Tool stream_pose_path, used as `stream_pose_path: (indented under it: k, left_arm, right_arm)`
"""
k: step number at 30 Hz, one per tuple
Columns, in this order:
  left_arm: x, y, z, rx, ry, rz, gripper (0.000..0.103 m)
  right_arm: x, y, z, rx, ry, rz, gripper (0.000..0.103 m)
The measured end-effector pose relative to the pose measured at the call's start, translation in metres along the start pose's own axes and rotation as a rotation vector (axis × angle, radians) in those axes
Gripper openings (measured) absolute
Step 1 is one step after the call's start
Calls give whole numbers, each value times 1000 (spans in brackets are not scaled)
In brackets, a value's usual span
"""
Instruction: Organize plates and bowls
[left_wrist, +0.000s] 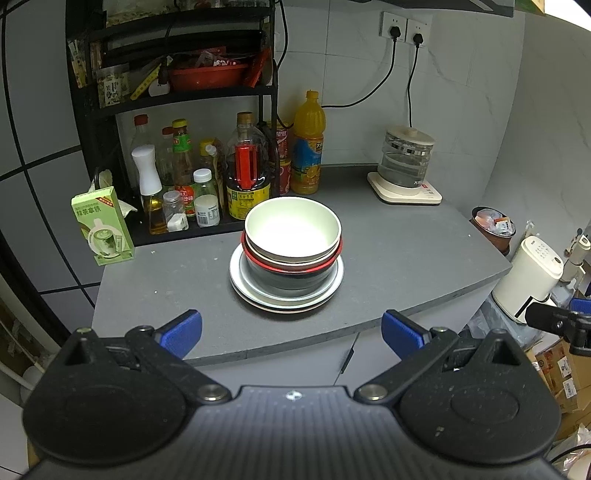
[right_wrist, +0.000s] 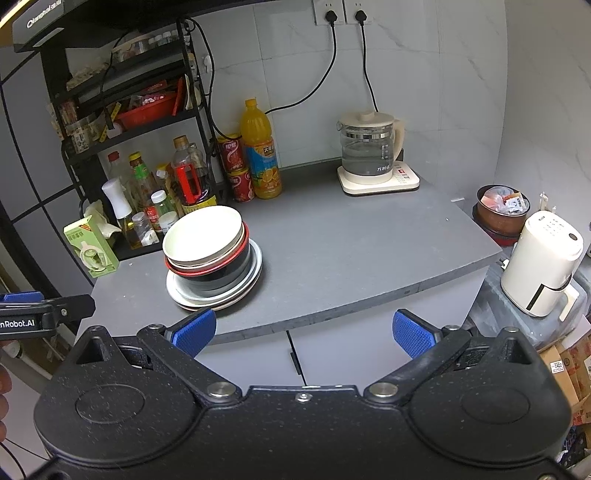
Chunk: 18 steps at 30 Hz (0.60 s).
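A stack of dishes stands on the grey counter (left_wrist: 406, 266). A cream bowl (left_wrist: 292, 229) sits on top, nested in a red-rimmed black bowl (left_wrist: 291, 275), which rests on stacked plates (left_wrist: 286, 301). The same cream bowl (right_wrist: 204, 236), black bowl (right_wrist: 225, 275) and plates (right_wrist: 218, 295) show in the right wrist view. My left gripper (left_wrist: 291, 332) is open and empty, held back from the counter's front edge, facing the stack. My right gripper (right_wrist: 304, 332) is open and empty, off the front edge, to the right of the stack.
A black rack (left_wrist: 177, 92) with sauce bottles (left_wrist: 243, 166) stands behind the stack. A green carton (left_wrist: 102, 226), an orange juice bottle (left_wrist: 307, 144) and a glass kettle (left_wrist: 406, 162) are on the counter. A white appliance (right_wrist: 543, 262) and a brown bowl (right_wrist: 502, 210) lie beyond the right edge.
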<state>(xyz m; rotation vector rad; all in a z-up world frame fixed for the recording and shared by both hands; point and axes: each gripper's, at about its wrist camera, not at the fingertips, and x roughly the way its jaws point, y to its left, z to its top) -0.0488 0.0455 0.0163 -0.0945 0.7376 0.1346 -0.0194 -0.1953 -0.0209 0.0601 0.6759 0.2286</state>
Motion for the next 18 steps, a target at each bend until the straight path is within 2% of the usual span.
stream_pose_path:
  k: [18]
  left_arm:
    - [16,-20,-4,3,35,-14,102]
  right_arm:
    - [11,-10,-9,10,36,-14,103]
